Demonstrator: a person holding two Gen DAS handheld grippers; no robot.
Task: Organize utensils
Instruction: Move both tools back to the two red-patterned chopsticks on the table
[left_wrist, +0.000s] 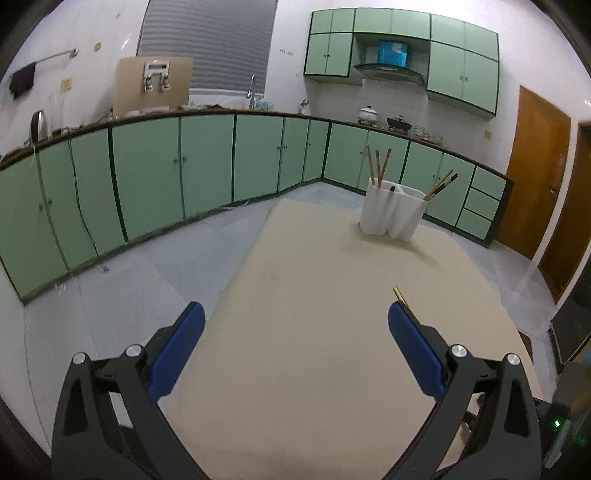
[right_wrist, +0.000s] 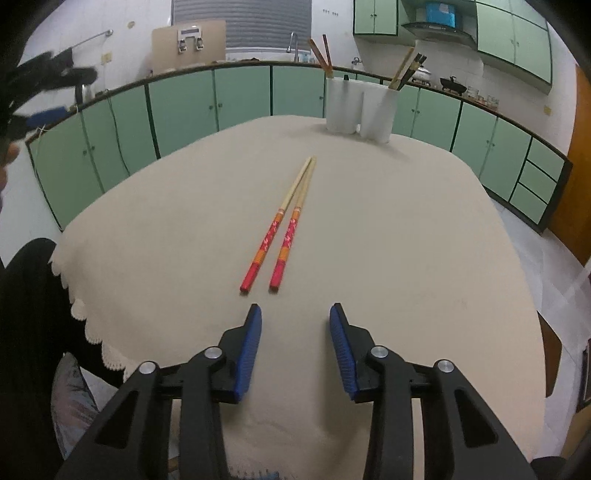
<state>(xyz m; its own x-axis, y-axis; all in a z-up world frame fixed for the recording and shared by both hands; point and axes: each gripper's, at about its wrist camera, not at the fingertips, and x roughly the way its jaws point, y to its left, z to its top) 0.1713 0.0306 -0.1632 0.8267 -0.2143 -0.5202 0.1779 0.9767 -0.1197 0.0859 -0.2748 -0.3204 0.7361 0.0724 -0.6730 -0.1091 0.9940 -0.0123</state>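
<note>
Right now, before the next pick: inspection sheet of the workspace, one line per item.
Surface: table under a beige cloth, scalloped lace edge on the near left.
Job's things: pair of red-handled chopsticks lying flat side by side, tips toward the white utensil holder; holder stands upright at the far edge with several chopsticks already in it.
Clutter: nothing seen on the cloth.
Grippers: left gripper open wide, empty, above the table; right gripper open, empty, just short of the chopstick handles.
Cables: one hanging down the green cabinets.
Surroundings: kitchen counter, sink tap, stove pots, wooden door.
</note>
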